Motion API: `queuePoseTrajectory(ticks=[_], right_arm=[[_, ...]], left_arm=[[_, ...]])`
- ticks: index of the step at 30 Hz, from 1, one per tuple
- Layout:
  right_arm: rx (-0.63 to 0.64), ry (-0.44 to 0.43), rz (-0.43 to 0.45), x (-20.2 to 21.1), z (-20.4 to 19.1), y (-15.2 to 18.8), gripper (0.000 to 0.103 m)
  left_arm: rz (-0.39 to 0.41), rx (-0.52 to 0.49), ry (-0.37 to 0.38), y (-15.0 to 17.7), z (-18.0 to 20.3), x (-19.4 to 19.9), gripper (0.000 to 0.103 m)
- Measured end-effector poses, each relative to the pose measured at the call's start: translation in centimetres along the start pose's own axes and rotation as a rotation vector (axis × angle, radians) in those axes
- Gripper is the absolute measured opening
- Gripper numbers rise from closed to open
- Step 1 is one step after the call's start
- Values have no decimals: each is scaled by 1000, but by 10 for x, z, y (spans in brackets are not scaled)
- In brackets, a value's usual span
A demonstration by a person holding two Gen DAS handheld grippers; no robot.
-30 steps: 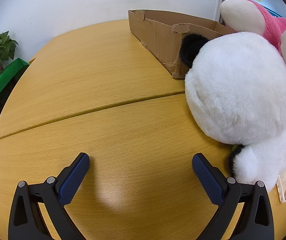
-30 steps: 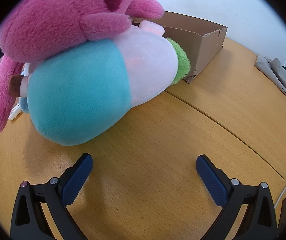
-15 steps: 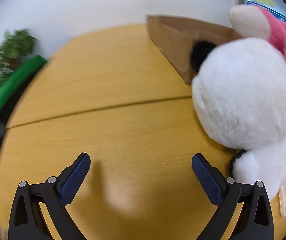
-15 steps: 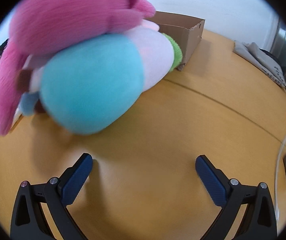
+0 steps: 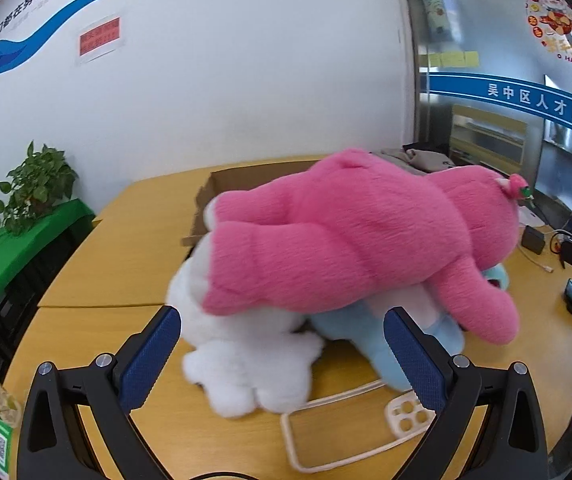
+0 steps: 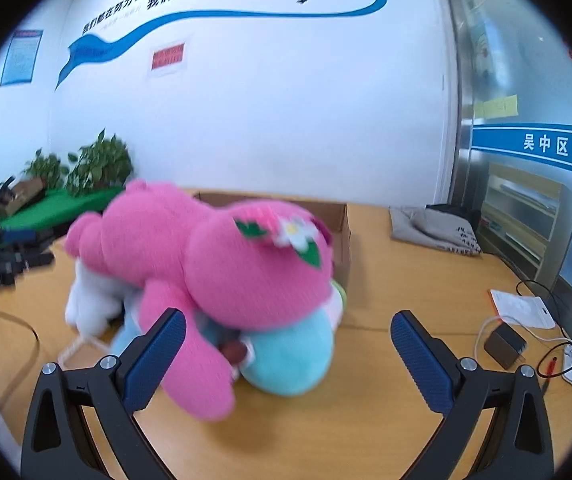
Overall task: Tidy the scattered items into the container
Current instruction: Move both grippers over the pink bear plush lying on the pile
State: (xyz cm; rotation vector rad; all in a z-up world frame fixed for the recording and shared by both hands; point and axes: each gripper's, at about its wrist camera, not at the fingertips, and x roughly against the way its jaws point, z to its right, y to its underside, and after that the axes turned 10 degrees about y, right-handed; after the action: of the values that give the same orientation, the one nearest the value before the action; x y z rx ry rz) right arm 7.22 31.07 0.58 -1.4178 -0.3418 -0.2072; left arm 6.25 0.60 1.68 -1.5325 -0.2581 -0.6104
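Both grippers hovering wide open and empty before the plush pile

Left gripper [image 5: 282, 354] is facing the white plush [image 5: 246, 364] just ahead; right gripper [image 6: 287, 354] is facing the pink plush [image 6: 222, 264] draped on top (light, squashy; pinch a limb), cardboard box [image 6: 341, 232] beyond.

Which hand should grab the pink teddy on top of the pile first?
Probably the right gripper: its open fingers already sit either side of the pink plush, low over its arm. The left gripper faces the white plush underneath instead.
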Motion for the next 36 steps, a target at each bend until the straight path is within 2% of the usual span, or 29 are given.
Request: queuePoseTrajectory(ticks=[2,6,8,12,14,19,26,31,36], right_arm=[[-46,22,-12,-5,-7,-6,102],[-102,42,-149,-23,-19,1,102],[-73,71,-198,-27,-27,9,102],[-22,104,-243,-30,-39,27,102],[-5,115,-255,-31,-42,31,102],[-16,133,-272,-29,-44,31,102],[-32,105,-276,-28,-55,28,102],[-2,109,-288,-25,-60,29,102],[-7,139,-305,-24,-58,32,102]], left_arm=[[-9,31,13,-8,15,-7,103],[-13,63,-30,-1,26,-15,103],[-39,87,-32,5,28,-19,103],[-91,151,-25,14,21,-31,103],[-103,158,-58,18,21,-38,103],[-139,201,-17,23,13,-44,103],[-147,190,-58,36,10,-36,103],[-154,224,-35,40,9,-38,103],[-153,190,-4,39,18,-40,103]])
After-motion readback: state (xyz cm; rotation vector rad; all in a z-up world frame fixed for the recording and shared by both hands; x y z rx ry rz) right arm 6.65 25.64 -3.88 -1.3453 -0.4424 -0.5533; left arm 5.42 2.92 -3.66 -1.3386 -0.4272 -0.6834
